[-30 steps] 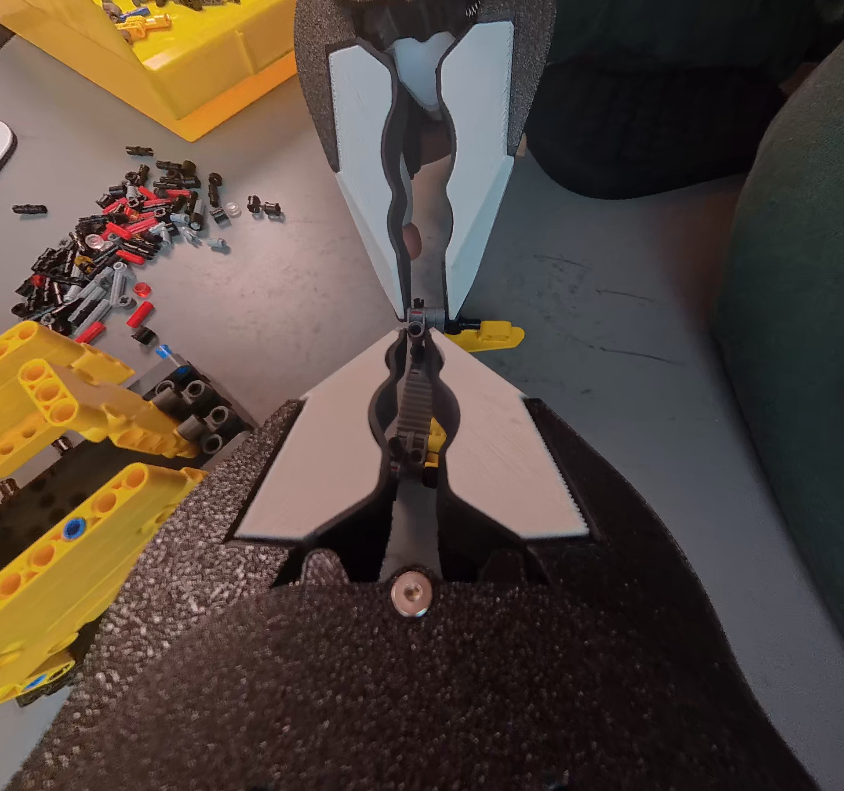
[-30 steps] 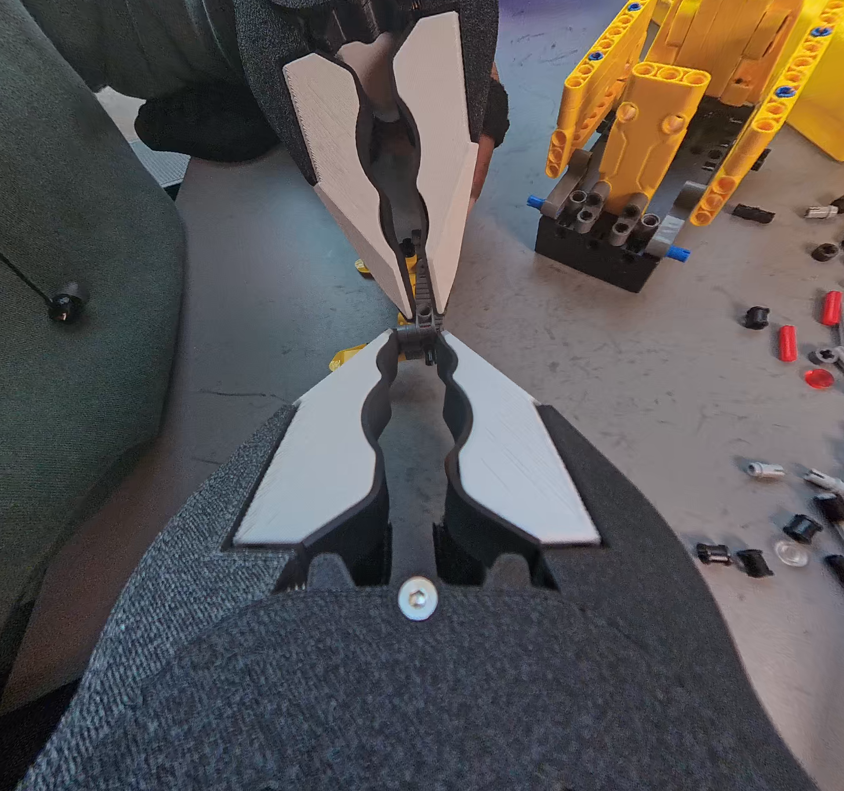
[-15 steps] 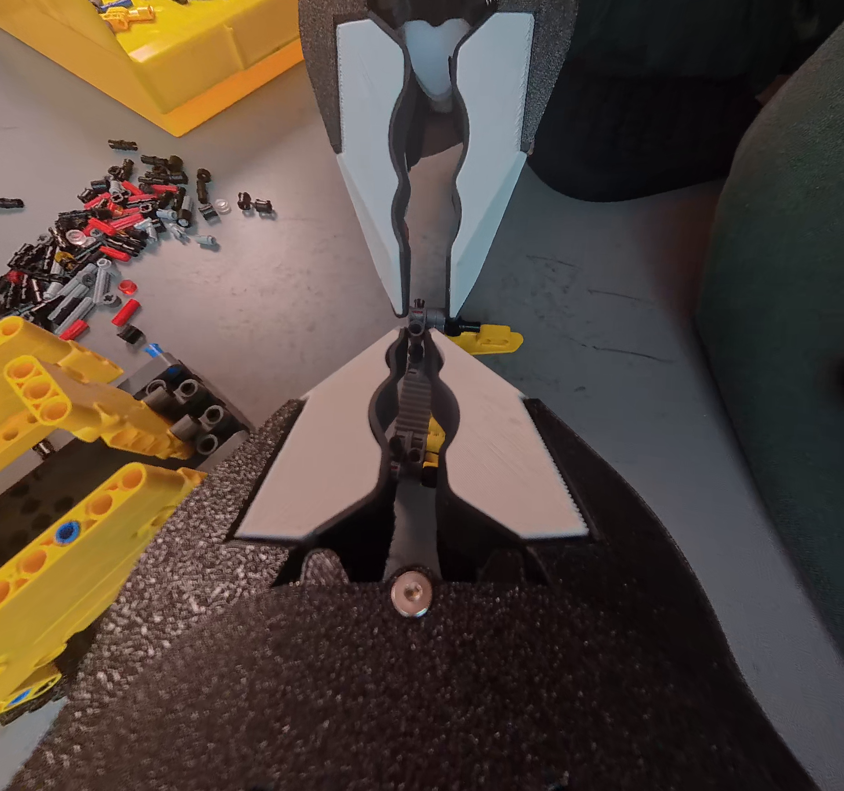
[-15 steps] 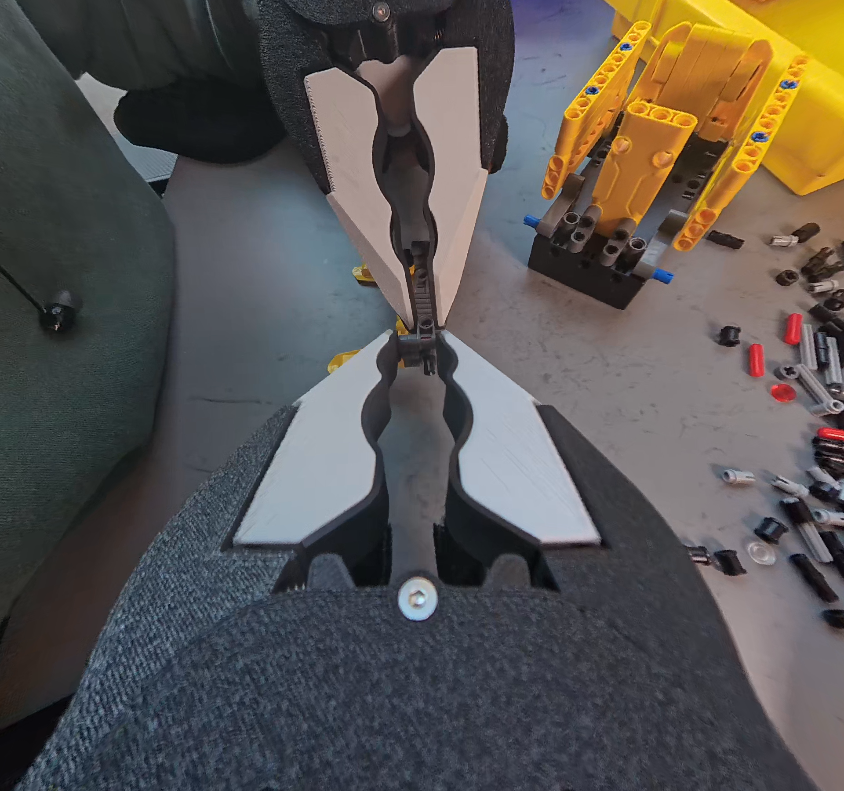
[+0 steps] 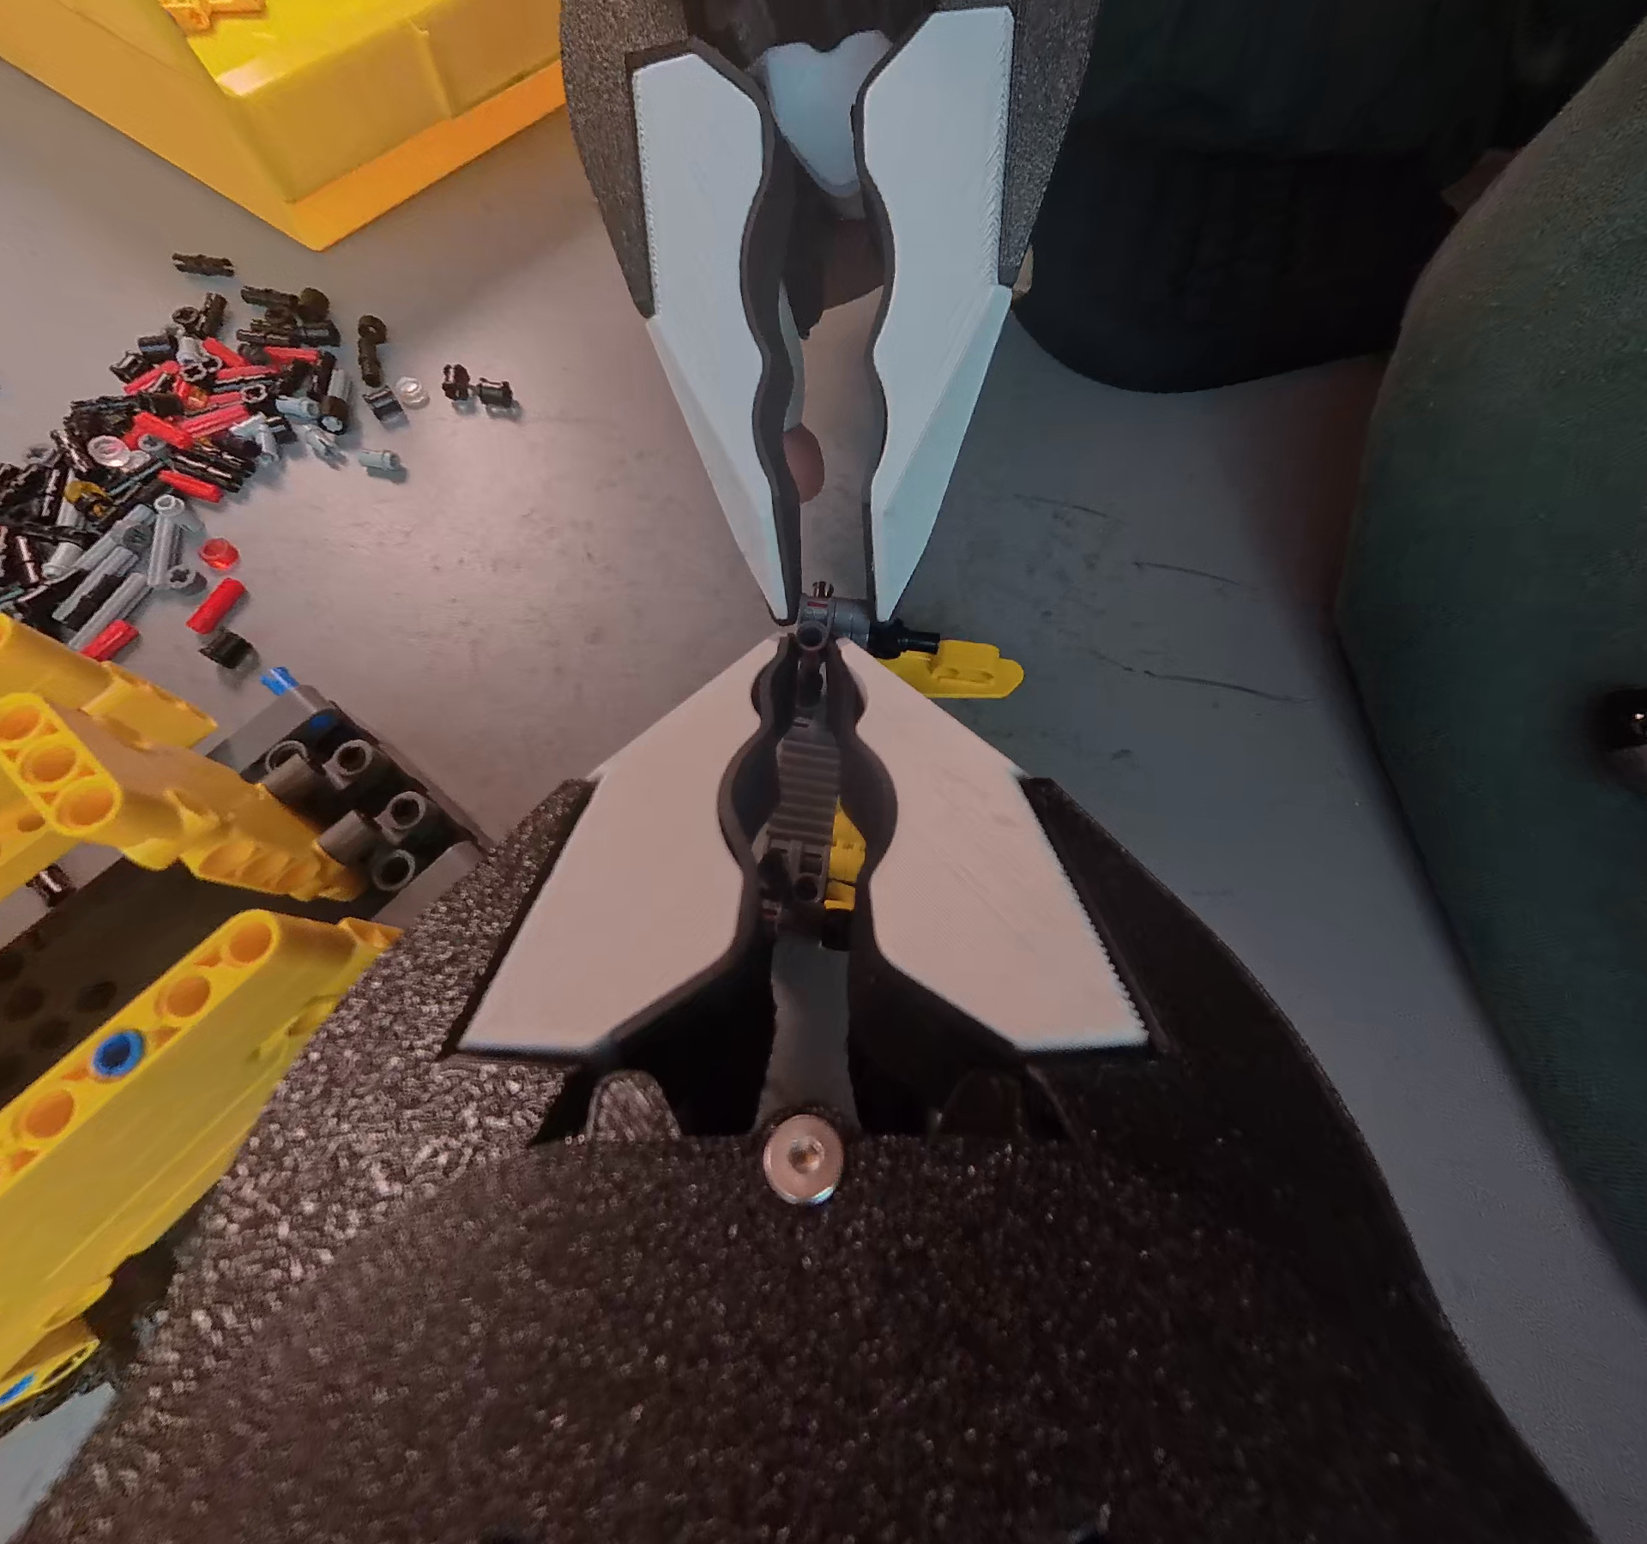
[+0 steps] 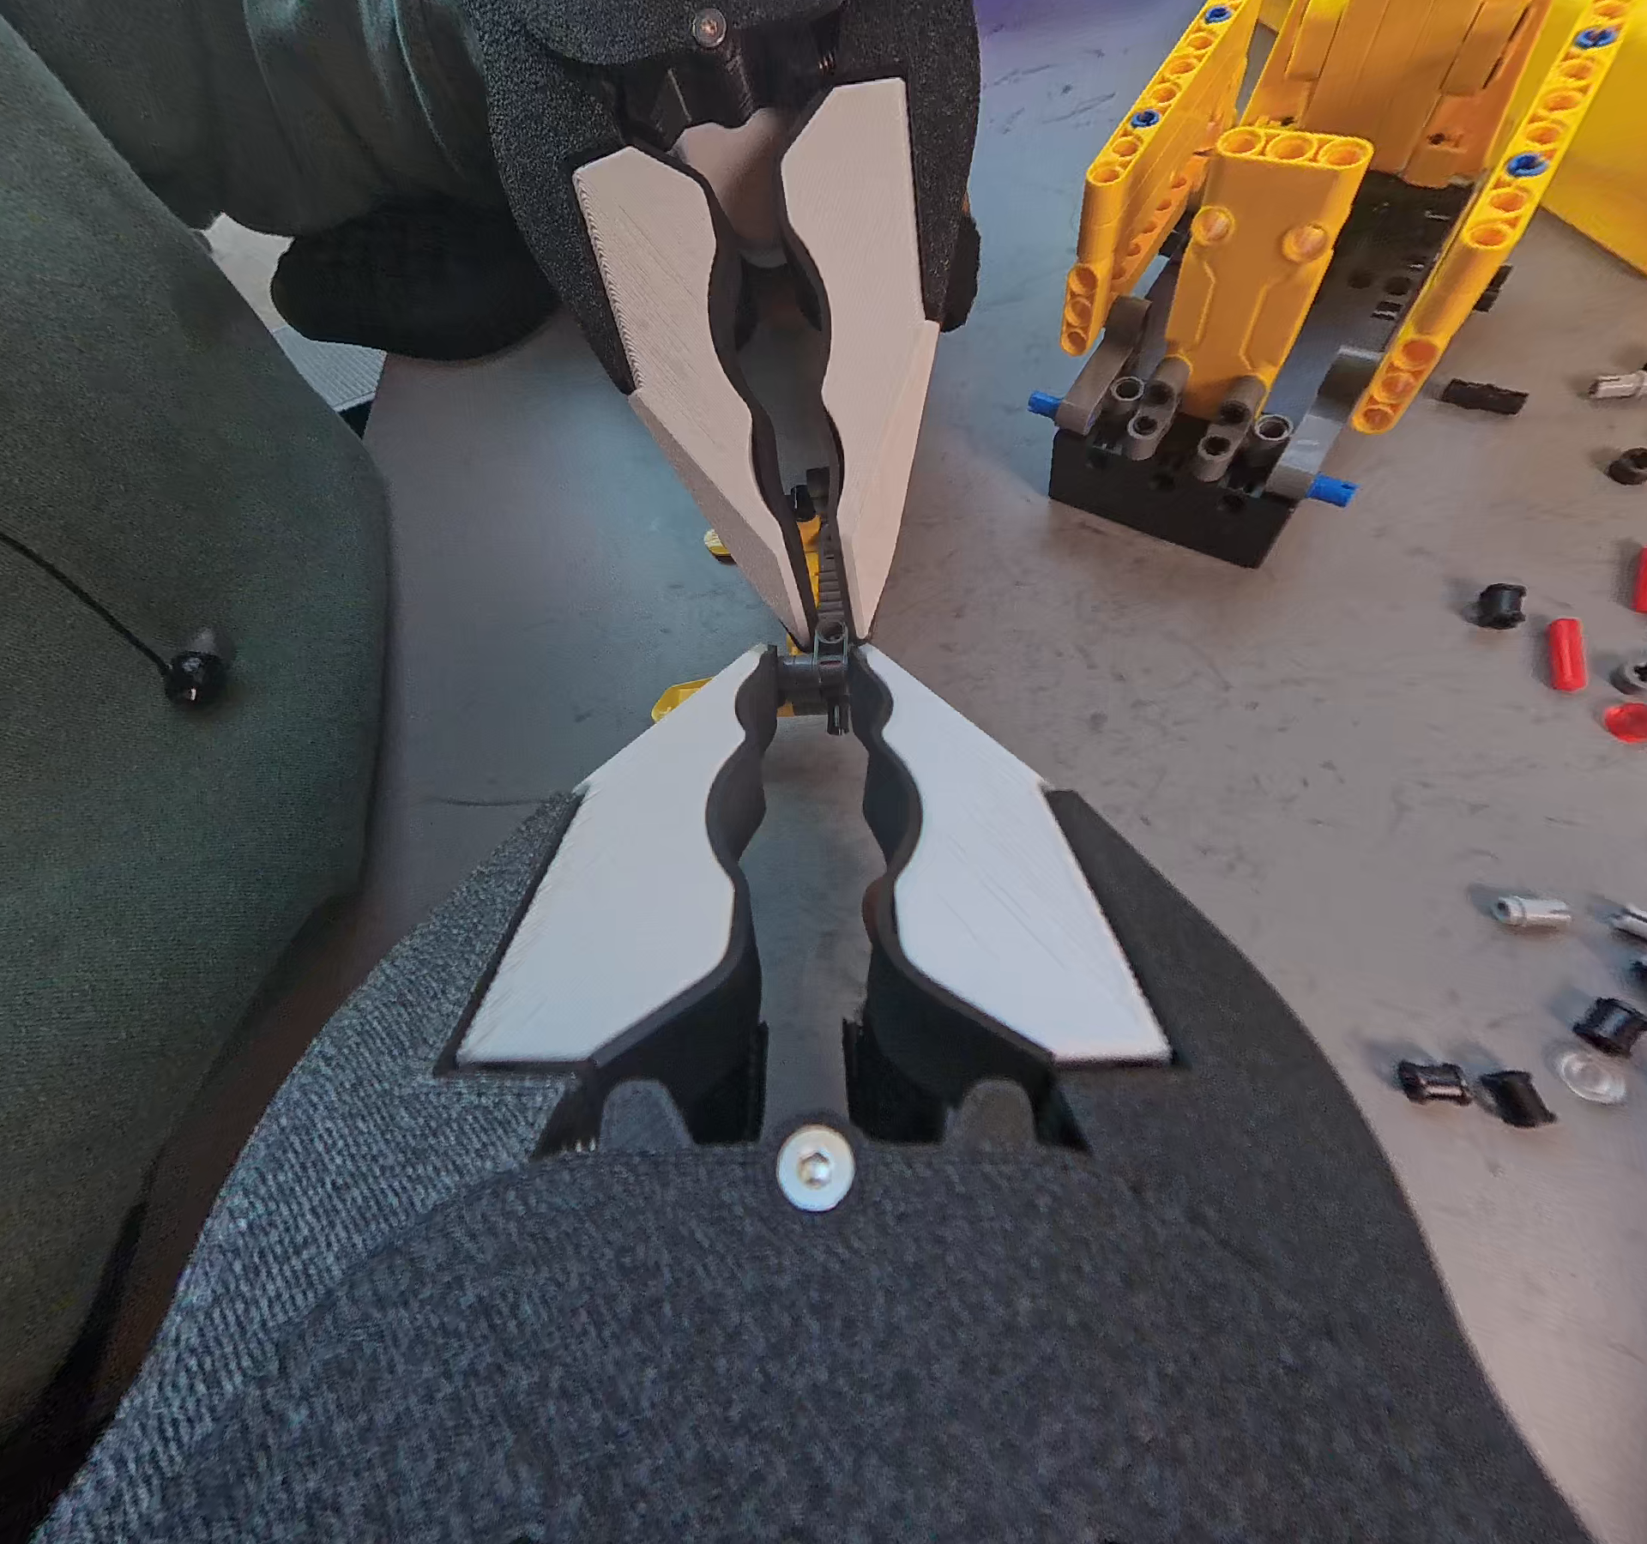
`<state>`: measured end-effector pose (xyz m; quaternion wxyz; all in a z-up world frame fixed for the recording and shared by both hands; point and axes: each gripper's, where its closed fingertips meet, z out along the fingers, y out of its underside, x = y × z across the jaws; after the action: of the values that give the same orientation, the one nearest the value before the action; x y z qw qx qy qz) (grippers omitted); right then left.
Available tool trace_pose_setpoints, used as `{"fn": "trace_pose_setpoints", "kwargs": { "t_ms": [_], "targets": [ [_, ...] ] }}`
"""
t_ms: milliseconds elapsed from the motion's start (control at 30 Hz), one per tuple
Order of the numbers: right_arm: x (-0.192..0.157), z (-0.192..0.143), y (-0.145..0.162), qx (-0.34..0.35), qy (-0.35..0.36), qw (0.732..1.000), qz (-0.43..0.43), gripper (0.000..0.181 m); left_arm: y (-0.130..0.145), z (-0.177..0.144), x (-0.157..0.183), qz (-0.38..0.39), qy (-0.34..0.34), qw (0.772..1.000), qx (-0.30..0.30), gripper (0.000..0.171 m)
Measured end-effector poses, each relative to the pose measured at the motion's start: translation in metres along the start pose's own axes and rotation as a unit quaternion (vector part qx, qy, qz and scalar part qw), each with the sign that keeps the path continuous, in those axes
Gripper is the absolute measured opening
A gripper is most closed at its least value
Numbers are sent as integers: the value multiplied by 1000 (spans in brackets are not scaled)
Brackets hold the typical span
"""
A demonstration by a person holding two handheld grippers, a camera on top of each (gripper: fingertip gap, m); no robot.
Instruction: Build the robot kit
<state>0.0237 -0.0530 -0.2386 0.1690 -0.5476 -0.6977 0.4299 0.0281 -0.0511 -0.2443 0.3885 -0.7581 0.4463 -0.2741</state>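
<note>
My left gripper [image 5: 807, 644] is shut on a grey toothed rack piece [image 5: 807, 797] that lies lengthwise between its fingers. My right gripper [image 6: 815, 662] meets it tip to tip and is shut on a small dark grey connector [image 6: 809, 677] at the rack's front end. In the left wrist view the right gripper [image 5: 831, 610] comes down from the top around the connector [image 5: 836, 612]. In the right wrist view the left gripper [image 6: 824, 623] comes from the top with the rack [image 6: 831, 574]. A flat yellow piece [image 5: 967, 668] lies on the table just below the tips.
A yellow and black brick model [image 6: 1274, 253] stands on the grey table [image 6: 1159, 744], close to my left gripper [image 5: 134, 877]. Loose red, black and grey pins [image 5: 160, 450] lie scattered. A yellow bin [image 5: 294, 102] holds more parts. A green cushion [image 5: 1515, 655] borders the table. The grippers are tip to tip, or close to it.
Both grippers stay tip to tip on the rack and connector. They have shifted and tilted slightly together; nothing was let go.
</note>
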Motion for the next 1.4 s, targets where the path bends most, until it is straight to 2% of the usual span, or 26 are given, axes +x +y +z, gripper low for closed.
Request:
{"fn": "trace_pose_setpoints", "kwargs": {
  "t_ms": [300,1400],
  "targets": [
    [-2,-1,1,4,-4,1000,-16,15,-1,1,1,40,-19,999,2,6],
    [-5,0,1,5,-10,1000,-20,15,0,0,4,39,1,999,3,6]
  ]
}}
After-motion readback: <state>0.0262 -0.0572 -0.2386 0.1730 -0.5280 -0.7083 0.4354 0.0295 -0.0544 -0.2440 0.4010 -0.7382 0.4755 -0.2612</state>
